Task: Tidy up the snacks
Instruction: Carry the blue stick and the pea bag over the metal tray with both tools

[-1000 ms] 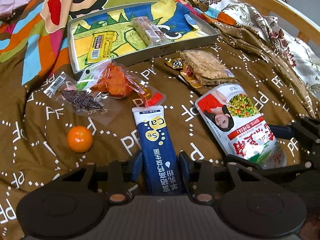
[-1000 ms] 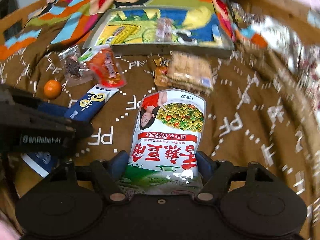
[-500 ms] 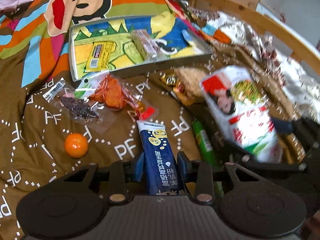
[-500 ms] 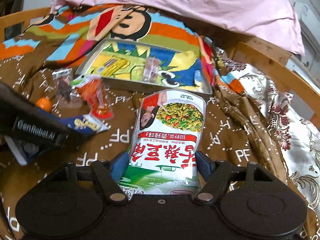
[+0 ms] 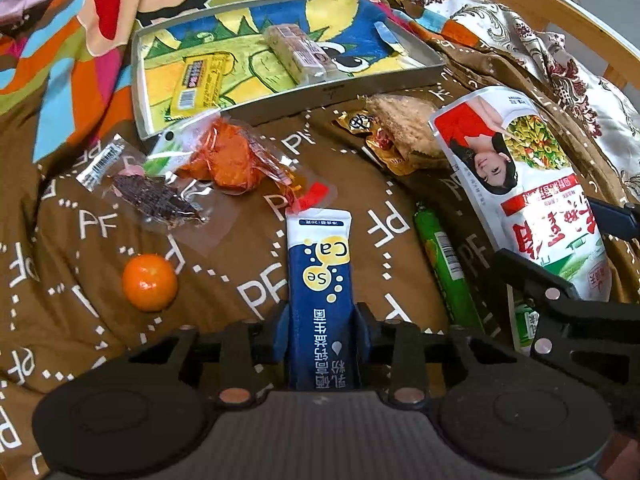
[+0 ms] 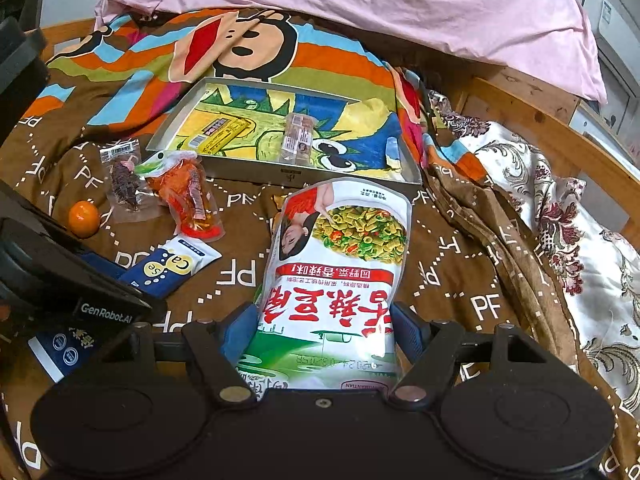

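While left gripper (image 5: 322, 334) clamps slim navy-and-white "Ca Se" sachet (image 5: 320, 280), right gripper (image 6: 326, 338) grips large white-red-green snack pouch (image 6: 340, 276), seemingly raised above brown bedspread (image 6: 452, 276); shallow metal tray (image 6: 308, 172) beyond.

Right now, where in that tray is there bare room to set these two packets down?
In the tray, bare room lies between the yellow bar and the clear-wrapped bar, and right of that bar toward the far corner. Crowded: the blanket just before the tray's near wall, with the orange snack pack and dark jerky pack.
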Available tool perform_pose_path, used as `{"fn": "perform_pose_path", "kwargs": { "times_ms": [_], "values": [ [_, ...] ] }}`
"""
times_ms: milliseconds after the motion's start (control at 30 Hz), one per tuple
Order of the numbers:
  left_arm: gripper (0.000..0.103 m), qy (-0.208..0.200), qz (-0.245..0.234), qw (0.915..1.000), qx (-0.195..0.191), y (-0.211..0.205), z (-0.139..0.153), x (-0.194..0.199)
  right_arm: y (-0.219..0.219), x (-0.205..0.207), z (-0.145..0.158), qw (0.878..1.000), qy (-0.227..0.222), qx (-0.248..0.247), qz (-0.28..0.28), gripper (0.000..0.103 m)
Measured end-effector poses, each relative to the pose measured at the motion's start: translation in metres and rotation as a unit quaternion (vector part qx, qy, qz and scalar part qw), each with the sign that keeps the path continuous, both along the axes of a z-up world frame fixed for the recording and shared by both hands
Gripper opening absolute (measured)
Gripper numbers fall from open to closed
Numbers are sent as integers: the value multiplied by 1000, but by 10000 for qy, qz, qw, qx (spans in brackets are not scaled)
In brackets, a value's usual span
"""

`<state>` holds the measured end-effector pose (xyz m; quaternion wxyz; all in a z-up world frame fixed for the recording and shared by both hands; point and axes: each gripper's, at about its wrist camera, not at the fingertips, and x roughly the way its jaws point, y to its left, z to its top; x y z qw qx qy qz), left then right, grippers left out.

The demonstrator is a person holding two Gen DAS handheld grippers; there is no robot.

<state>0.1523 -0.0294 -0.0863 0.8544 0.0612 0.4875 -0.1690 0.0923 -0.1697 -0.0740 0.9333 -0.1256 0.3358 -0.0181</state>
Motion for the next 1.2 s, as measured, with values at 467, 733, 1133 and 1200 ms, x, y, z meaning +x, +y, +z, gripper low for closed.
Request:
{"fn": "perform_pose_path", "kwargs": {
  "times_ms": [467,733,1133,1200],
  "values": [
    [33,-1146,225,9912,-626,9,43,-21,0,-4,8,9991,-429,-42,-54,74],
    [33,-1429,503,9827,-1061,18,54,-19,2,-8,15,9969,-773,-149,-14,74],
    [33,-1750,1192,9668,-1431,37,69,19,0,3,19,9944,-1052,77,-16,74],
    [33,-1928,1249,9635,-1376,40,74,33,0,13,22,9928,-1184,169,19,74]
  ]
}}
